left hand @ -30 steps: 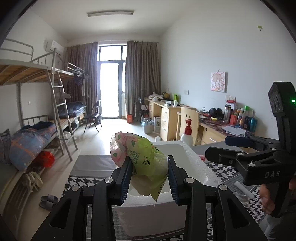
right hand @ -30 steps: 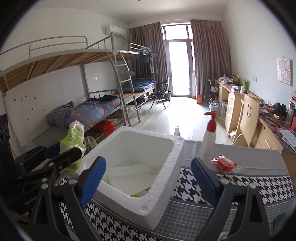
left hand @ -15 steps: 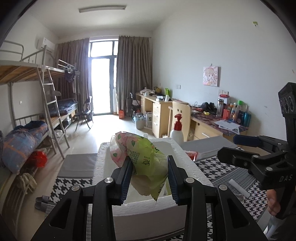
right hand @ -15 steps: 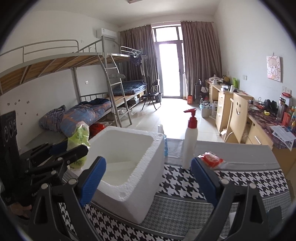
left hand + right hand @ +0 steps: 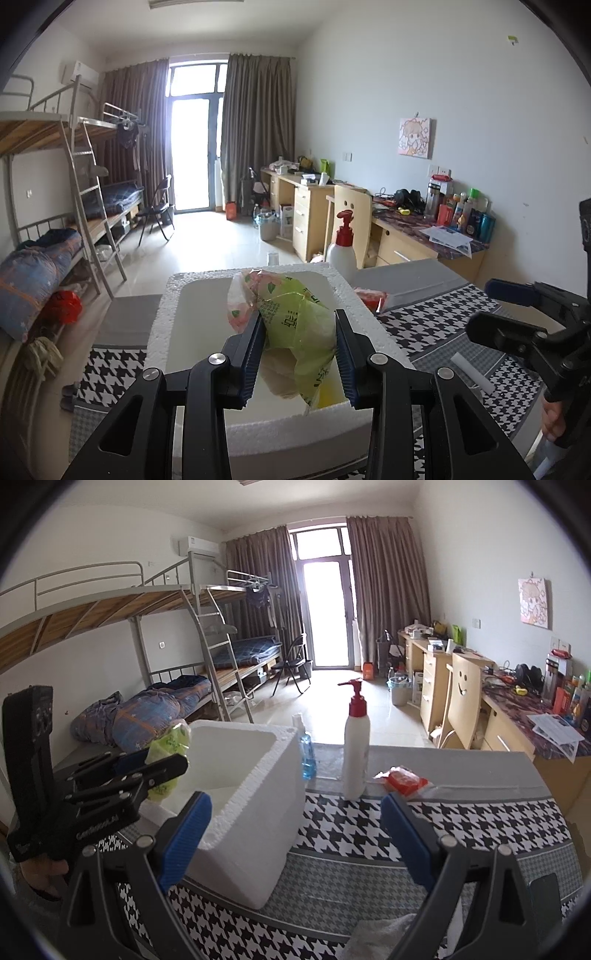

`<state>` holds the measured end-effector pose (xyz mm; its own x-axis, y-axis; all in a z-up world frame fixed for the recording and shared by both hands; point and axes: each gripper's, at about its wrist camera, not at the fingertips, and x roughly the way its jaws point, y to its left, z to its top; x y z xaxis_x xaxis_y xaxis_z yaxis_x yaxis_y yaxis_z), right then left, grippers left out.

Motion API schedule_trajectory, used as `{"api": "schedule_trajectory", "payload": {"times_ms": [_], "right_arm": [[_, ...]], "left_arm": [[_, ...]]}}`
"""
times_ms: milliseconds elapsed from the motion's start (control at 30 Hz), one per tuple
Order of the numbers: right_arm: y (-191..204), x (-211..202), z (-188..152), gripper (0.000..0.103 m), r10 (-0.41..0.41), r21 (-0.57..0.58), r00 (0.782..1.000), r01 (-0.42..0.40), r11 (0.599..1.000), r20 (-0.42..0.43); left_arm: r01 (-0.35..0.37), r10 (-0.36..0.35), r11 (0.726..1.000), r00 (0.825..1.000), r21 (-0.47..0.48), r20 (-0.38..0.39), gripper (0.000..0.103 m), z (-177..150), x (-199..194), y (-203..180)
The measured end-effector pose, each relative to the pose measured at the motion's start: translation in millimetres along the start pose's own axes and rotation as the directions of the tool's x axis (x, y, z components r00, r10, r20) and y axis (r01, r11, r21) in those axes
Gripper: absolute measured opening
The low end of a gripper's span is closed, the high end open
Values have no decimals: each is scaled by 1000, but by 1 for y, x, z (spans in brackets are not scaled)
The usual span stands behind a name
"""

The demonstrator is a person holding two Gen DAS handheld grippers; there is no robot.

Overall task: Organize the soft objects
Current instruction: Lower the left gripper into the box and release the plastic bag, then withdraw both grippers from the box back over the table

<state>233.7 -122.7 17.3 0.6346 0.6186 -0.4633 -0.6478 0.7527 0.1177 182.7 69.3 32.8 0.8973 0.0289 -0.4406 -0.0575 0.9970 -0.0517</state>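
The green plastic bag [image 5: 295, 325] at centre frame lies with its long axis running away from the camera, knotted end farthest, above the foam box [image 5: 162, 325]. The left gripper [image 5: 298, 356] pinches it, level. The right gripper [image 5: 295, 834], jaws wide and empty, hovers over the tabletop [image 5: 480, 819].

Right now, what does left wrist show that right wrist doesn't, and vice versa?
Left wrist only: yellow item at the bottom of the white foam box.
Right wrist only: small blue liquid bottle behind the box; white cloth near the right gripper, open.
Both: left gripper clamping the green plastic bag, white red-capped pump bottle, red packet.
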Motion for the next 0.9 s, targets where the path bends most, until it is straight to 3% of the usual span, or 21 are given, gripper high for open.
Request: {"api": "schedule_trajectory", "payload": {"times_ms": [433,467,533,633,800,900], "right_arm": [[-12,-5,-6,95,-16,24,1000,16,1000,-4],[-12,-5,-6,95,-16,23,1000,16,1000,-6],[-12,-6,-7,95,-20,21,1000,20,1000,-6],[-14,-8,-8,95,-24,25,1000,24,999,-3],[-18,-12,-9,95,-25,42,1000,25,999,5],[-19,-14,-9,95,-26,43,1000,26,999,8]], "left_arm": [[-30,29,999,997,-10,-69,39,3,21,1],[-40,39,999,997,-9,-73,42,3,22,1],[-54,53,998,996,-11,-75,64,3,23,1],[-61,60,998,997,-28,-53,80,5,19,3],[-75,74,996,997,-40,-20,95,5,11,2],[-77,77,996,997,-41,6,97,4,6,-1]]}}
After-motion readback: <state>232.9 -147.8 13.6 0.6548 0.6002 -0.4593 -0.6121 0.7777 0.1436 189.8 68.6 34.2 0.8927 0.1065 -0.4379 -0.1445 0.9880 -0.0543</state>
